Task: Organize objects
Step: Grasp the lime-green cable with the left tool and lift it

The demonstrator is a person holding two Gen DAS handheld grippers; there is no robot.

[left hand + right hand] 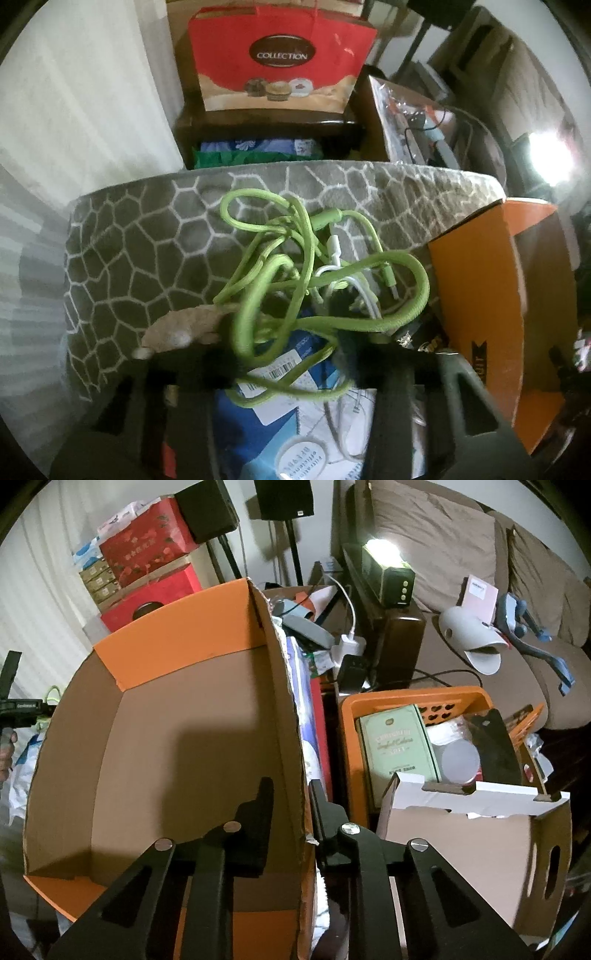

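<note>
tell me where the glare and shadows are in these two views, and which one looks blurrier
Left wrist view: a blown-out light flares at the right edge, and the green cables and gripper fingers look soft. Right wrist view: sharper; a lit lamp glares at top centre, and a hard dark shadow falls across the inside of the orange cardboard box.

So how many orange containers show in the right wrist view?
2. An empty orange cardboard box fills the left, its wall pinched in the right claw; an orange plastic basket of items sits to its right. Others may be hidden by clutter.
</note>
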